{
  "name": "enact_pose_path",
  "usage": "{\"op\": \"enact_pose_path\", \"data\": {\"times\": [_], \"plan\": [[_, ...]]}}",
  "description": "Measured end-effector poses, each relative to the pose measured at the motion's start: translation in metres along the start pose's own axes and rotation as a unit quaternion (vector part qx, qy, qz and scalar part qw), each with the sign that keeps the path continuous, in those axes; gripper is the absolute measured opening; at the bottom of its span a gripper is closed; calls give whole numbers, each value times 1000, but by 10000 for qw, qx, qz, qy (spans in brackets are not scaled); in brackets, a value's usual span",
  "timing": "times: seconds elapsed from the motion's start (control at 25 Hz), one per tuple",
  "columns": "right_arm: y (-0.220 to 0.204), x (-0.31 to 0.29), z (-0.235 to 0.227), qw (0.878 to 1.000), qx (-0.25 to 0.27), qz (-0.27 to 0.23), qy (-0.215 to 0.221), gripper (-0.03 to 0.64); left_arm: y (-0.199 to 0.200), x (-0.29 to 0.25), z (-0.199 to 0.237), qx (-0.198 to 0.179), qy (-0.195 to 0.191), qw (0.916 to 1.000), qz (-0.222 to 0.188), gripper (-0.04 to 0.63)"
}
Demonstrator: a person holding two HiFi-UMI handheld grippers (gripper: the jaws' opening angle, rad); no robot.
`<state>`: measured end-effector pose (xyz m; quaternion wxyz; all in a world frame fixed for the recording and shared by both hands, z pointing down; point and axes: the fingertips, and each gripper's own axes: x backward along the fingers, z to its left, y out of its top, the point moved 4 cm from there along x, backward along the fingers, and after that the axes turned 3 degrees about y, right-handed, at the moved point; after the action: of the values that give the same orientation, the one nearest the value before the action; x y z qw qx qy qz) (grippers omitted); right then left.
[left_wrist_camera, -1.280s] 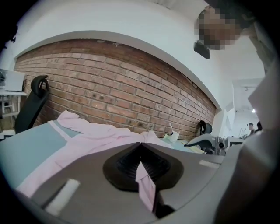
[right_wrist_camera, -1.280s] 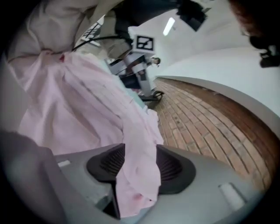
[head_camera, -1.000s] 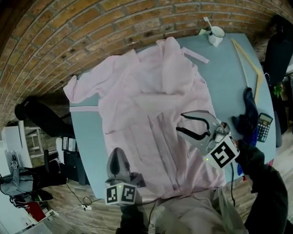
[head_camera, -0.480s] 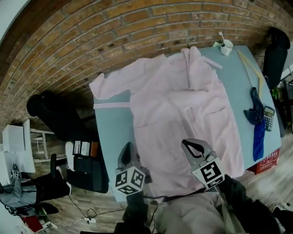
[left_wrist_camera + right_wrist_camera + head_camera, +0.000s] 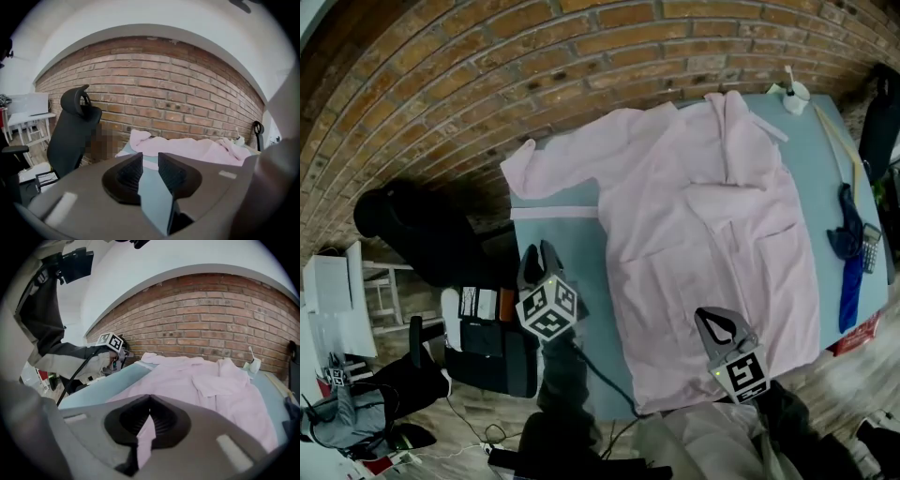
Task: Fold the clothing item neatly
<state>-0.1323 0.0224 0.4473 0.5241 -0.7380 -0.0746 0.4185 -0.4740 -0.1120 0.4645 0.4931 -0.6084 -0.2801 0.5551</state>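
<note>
A pale pink shirt point(image 5: 703, 234) lies spread open on the light blue table point(image 5: 558, 244), one sleeve reaching the far left corner. My right gripper point(image 5: 719, 323) is at the shirt's near hem. The right gripper view shows it point(image 5: 150, 404) shut, with a fold of pink fabric pinched between the jaws. My left gripper point(image 5: 539, 255) hovers at the table's left edge, off the shirt. Its jaws point(image 5: 150, 161) have just been opening and stand a little apart, with only bare table showing between them. The shirt point(image 5: 187, 147) lies ahead of it.
A brick wall runs behind the table. A white mug point(image 5: 797, 94) and wooden sticks point(image 5: 839, 131) sit at the far right, a blue cloth point(image 5: 848, 253) and a calculator point(image 5: 870, 248) along the right edge. A black office chair point(image 5: 412, 234) stands left of the table.
The right gripper, wide open over the shirt's right side before, has come back to the near hem and shut on fabric. The left gripper has moved left off the shirt to the table's edge.
</note>
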Motion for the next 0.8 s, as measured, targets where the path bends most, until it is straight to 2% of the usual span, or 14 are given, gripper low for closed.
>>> {"op": "enact_pose_path", "data": {"times": [0.08, 0.16, 0.28, 0.44, 0.48, 0.52, 0.64, 0.68, 0.8], "plan": [[-3, -3, -4, 9998, 36, 149, -99, 2, 17, -41, 27, 215, 253, 9994, 4, 110], [-10, -3, -8, 9994, 47, 306, -185, 2, 33, -83, 48, 268, 335, 9990, 137, 115], [-21, -5, -15, 9981, -36, 570, -236, 2, 40, -142, 54, 0, 168, 9981, 595, 211], [-22, -13, -26, 9970, -114, 699, -323, 2, 26, -186, 58, -143, 222, 9952, 946, 232], [-19, -15, -30, 9969, -132, 685, -363, 2, 23, -192, 59, -195, 281, 9947, 969, 223], [-16, -17, -34, 9969, -142, 667, -398, 2, 21, -196, 58, -226, 327, 9945, 971, 175], [-8, -23, -41, 9970, -56, 645, -421, 2, 18, -203, 57, -401, 505, 9929, 999, 140], [-4, -26, -41, 9970, -86, 645, -413, 2, 15, -206, 56, -576, 545, 9910, 1076, 83], [15, -44, -42, 9973, -329, 551, -358, 2, 13, -213, 53, -1158, 599, 9821, 1363, 40]]}}
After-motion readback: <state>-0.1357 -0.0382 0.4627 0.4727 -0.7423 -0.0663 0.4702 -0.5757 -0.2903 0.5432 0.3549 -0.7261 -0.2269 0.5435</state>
